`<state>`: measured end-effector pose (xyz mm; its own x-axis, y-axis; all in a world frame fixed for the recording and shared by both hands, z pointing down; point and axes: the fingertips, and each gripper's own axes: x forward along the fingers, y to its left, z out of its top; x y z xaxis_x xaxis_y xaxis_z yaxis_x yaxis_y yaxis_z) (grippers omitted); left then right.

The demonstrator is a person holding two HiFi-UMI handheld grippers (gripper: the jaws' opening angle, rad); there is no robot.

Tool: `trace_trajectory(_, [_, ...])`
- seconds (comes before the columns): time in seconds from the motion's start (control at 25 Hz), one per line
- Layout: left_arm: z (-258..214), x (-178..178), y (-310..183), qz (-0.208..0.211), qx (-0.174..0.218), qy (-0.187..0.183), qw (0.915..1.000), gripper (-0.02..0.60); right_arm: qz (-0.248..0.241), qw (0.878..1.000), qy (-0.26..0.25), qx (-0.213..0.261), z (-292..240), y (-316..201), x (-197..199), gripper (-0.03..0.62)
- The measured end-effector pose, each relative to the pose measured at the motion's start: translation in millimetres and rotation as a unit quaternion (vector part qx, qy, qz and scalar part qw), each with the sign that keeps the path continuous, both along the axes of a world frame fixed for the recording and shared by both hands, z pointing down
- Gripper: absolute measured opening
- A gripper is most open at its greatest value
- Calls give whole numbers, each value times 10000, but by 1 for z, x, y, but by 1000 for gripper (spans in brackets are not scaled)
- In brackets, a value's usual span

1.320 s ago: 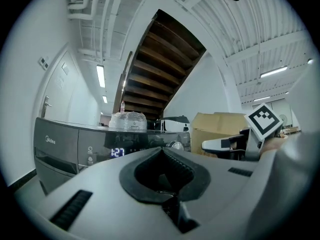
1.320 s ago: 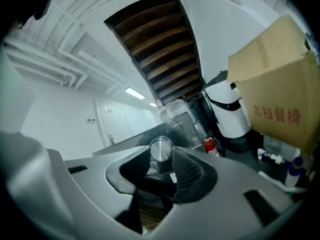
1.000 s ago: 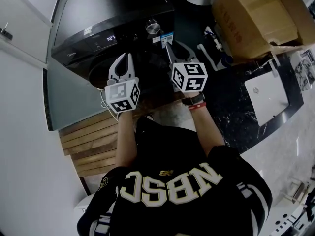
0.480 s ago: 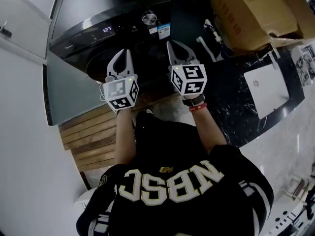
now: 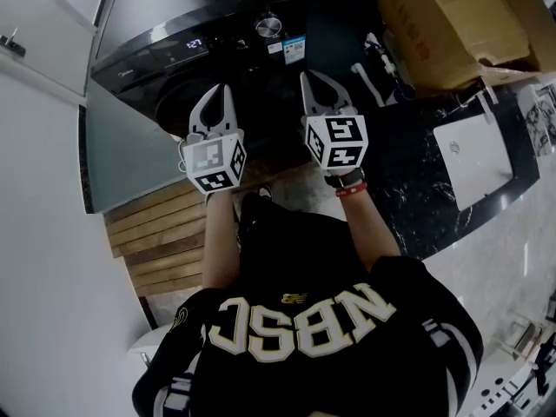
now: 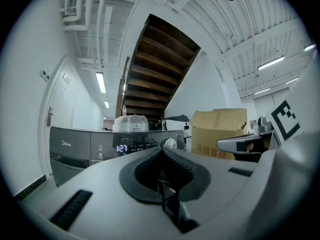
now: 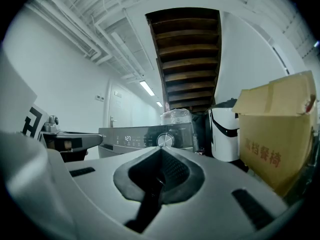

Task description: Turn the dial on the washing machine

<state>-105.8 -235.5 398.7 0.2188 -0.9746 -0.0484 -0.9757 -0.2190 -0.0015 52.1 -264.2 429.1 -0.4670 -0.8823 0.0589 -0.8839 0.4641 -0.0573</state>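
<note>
The dark washing machine (image 5: 191,11) stands ahead, with a lit display (image 5: 195,45) and a silver dial (image 5: 268,26) on its panel. In the gripper views the dial (image 6: 170,143) (image 7: 165,139) lies straight ahead, well beyond the jaws. My left gripper (image 5: 226,88) (image 6: 162,150) is held level in front of the machine door, shut with nothing in it. My right gripper (image 5: 306,76) (image 7: 161,149) is level just below and right of the dial, apart from it. Its jaws have just been closing and are shut, with nothing between them.
A large cardboard box (image 5: 452,24) (image 7: 275,144) sits right of the machine, with a white appliance (image 7: 225,134) between them. A plastic-wrapped bundle (image 7: 176,118) lies on the machine's top. Wooden boards (image 5: 156,241) lie at the left. A white flat device (image 5: 473,159) rests on the dark marble floor.
The right gripper's jaws, spread a second ago, have closed together on nothing. Both grippers have shifted slightly in front of the machine; the left stays shut.
</note>
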Motion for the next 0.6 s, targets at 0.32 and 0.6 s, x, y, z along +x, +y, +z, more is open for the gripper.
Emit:
trace_trajectory(0.32, [-3, -1, 7, 25, 27, 10, 10000, 12, -163, 9999, 42, -6, -2, 3, -6, 6])
trace_trajectory(0.6, [-5, -4, 8, 20, 1, 18, 10000, 12, -655, 9974, 299, 2, 2, -7, -11, 6])
